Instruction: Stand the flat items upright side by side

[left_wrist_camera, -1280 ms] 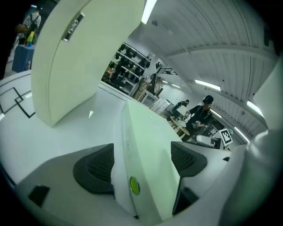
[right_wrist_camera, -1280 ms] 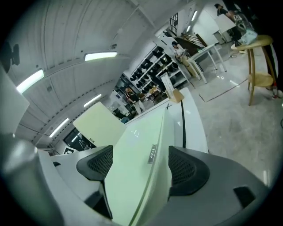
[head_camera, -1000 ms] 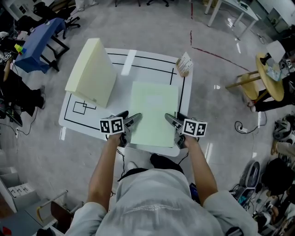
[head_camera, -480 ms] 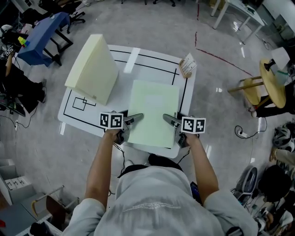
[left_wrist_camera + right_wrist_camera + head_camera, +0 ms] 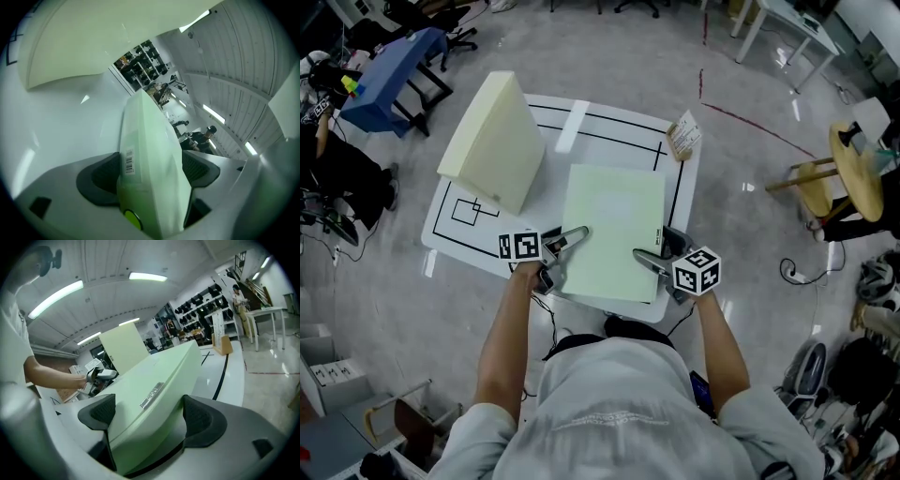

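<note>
Well, smooth rectangular pale-green folder [image 5: 614, 230]

Blue-draped table [image 5: 389, 67] far left, round wooden table [image 5: 853, 173] far right

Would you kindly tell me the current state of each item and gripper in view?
green case: lying flat on the table, its near edge between both grippers' jaws.
cream case: standing upright, apart from the green case.
card stand: upright at the table's far right corner.
left gripper: shut on the green case.
right gripper: jaws opening around the green case.
</note>
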